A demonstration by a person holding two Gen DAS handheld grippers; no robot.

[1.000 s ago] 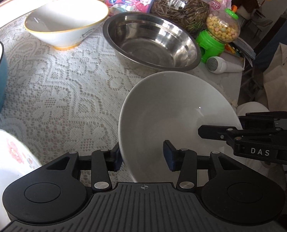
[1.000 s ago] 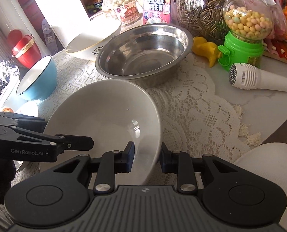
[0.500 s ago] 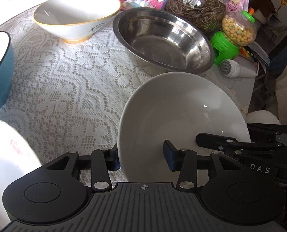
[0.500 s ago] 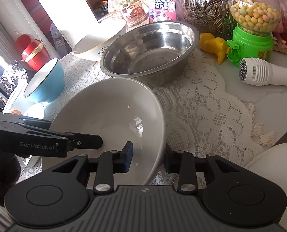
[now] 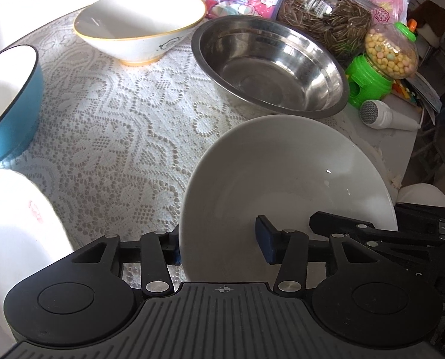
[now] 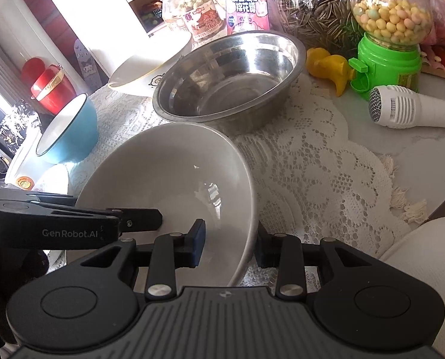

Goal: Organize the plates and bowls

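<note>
A plain white bowl (image 5: 285, 185) sits low over the lace cloth, in front of a steel bowl (image 5: 270, 65). My left gripper (image 5: 219, 239) straddles its left rim, one finger inside and one outside, with a gap at the inner pad. My right gripper (image 6: 228, 239) straddles its right rim (image 6: 246, 209) the same way, also with a gap. Both look open around the rim. The white bowl also shows in the right wrist view (image 6: 168, 185), as does the steel bowl (image 6: 228, 80).
A white bowl with a yellow rim (image 5: 141, 27) stands at the back left and a blue bowl (image 5: 7, 101) at the left. A white flowered dish (image 5: 13, 227) is near left. Snack jars, a green candy dispenser (image 5: 378, 65) and a white microphone (image 5: 387, 116) line the back right.
Both grippers' jaws have widened around the white bowl's rim. The bowl has shifted toward the steel bowl and both cameras have pulled back slightly.
</note>
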